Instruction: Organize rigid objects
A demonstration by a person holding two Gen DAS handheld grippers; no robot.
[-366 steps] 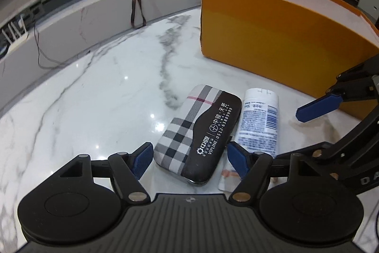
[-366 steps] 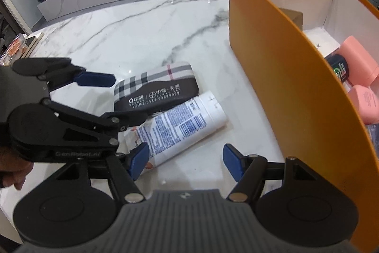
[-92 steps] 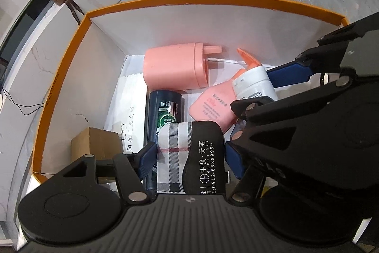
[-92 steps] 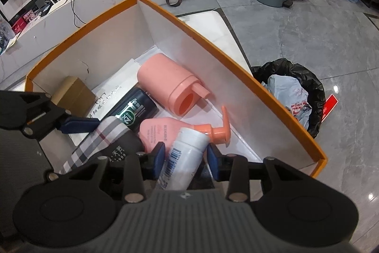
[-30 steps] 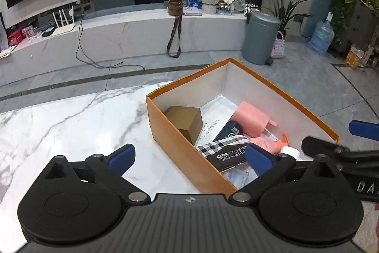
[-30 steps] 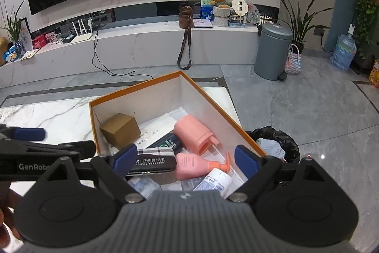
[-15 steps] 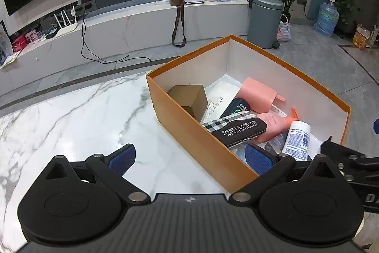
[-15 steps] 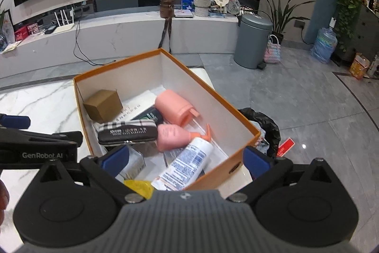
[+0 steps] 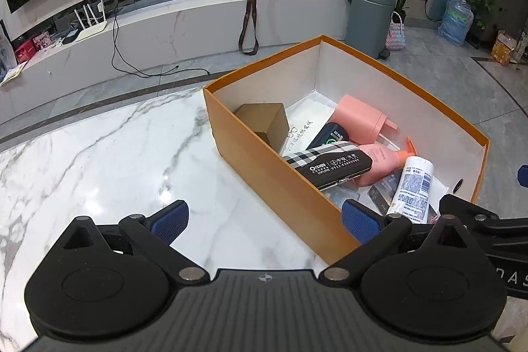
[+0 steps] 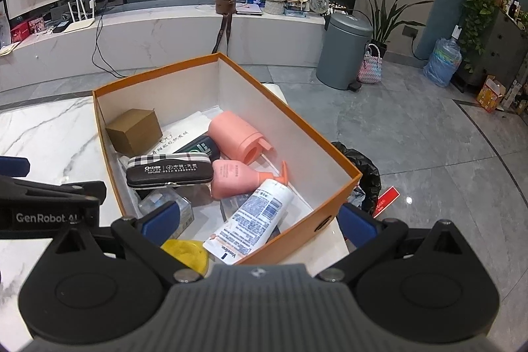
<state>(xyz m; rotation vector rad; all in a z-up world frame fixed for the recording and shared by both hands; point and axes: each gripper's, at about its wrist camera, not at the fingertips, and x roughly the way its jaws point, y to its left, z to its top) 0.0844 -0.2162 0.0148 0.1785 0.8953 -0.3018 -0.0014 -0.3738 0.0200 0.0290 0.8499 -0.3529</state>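
Note:
An orange box (image 9: 264, 160) (image 10: 343, 177) with white inner walls stands on the marble table (image 9: 115, 160). Inside lie a plaid glasses case (image 9: 330, 165) (image 10: 170, 170), a white lotion tube (image 9: 412, 187) (image 10: 255, 216), a pink pump bottle (image 10: 234, 178), a pink canister (image 9: 358, 117) (image 10: 237, 134), a dark bottle (image 10: 198, 149) and a small brown carton (image 9: 264, 121) (image 10: 135, 129). My left gripper (image 9: 264, 220) hangs open above the table, beside the box's near wall, holding nothing. My right gripper (image 10: 259, 220) is open above the box's near end, empty, over the tube.
A black rubbish bag (image 10: 361, 174) sits on the floor just beyond the box's right side. A grey bin (image 10: 346, 50) and a low marble shelf (image 9: 165, 32) with cables stand further back. A yellow item (image 10: 186, 253) lies in the box's near corner.
Both grippers came slightly nearer the box and tilted down, so the box looks larger. The case and the tube lie where they were half a second ago.

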